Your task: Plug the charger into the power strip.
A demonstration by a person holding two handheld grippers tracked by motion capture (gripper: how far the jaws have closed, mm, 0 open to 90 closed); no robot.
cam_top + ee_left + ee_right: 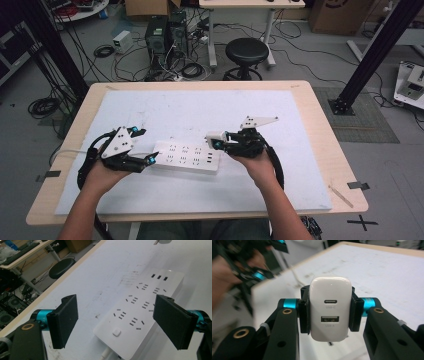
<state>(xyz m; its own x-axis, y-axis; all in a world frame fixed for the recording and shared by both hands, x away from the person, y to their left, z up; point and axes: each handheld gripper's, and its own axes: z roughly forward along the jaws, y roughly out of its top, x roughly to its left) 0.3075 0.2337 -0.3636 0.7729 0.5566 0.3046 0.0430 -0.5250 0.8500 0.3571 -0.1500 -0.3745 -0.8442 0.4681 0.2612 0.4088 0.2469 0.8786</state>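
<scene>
high view: right gripper (218, 140) carries a white usb charger (214, 135) at its tips, hovering just past the right end of the white power strip (187, 156). it looks apart from the strip's face, not seated. left gripper (144, 146) sits at the strip's left end, jaws apart, one finger above the strip's end and one near its front edge. strip lies flat on the white mat (300, 150), which covers the table (325, 130).

left gripper view: fingers (65, 320) wide open, holding nothing. strip (140, 312) lies between and beyond them, switch end and cord nearest the camera, usb row at the far end. neither pad touches the strip as far as i can tell. looks set to brace it, not clamped yet.

right gripper view: fingers (303, 312) closed narrow on the charger (330, 307), one pad on each side face, charger upright between them. usb-c port above the usb-a port, both facing the camera, so i'd guess the prongs point away from the hand. prongs themselves are hidden. other hand blurred at upper left.

status, my read: pickup done, charger is in grip and brought to the strip. left: brace the strip, line prongs up with a socket, push in, release. roughly halfway.
</scene>
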